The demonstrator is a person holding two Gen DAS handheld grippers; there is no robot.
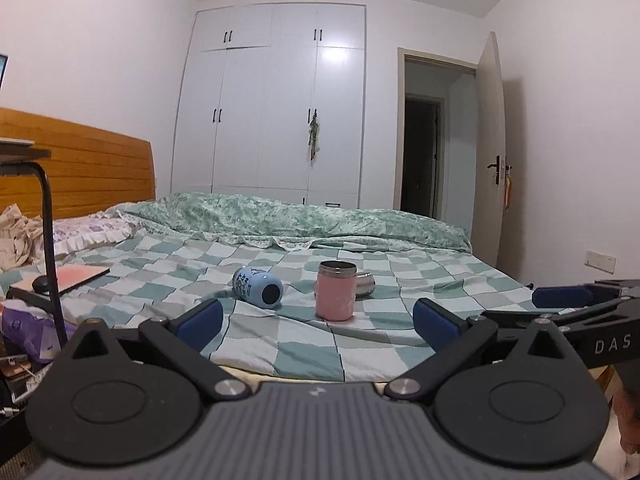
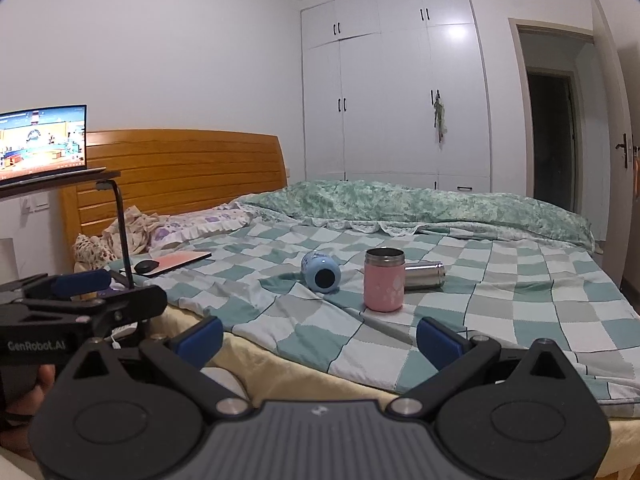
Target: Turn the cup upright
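A light blue cup (image 1: 258, 287) lies on its side on the checked bedspread, its dark base toward me; it also shows in the right wrist view (image 2: 321, 271). A pink cup (image 1: 336, 291) stands upright to its right, also in the right wrist view (image 2: 384, 280). A steel cup (image 2: 425, 275) lies on its side behind the pink one, partly hidden in the left wrist view (image 1: 366, 282). My left gripper (image 1: 318, 320) is open and empty, short of the cups. My right gripper (image 2: 319, 338) is open and empty at the bed's near edge.
A checked bedspread (image 2: 500, 300) covers the bed, with a green duvet (image 2: 420, 204) bunched at the far side. A pink notebook with a mouse (image 2: 172, 262) lies at left. A laptop (image 2: 42, 144) sits on a stand over the bed. Wardrobe and open door stand behind.
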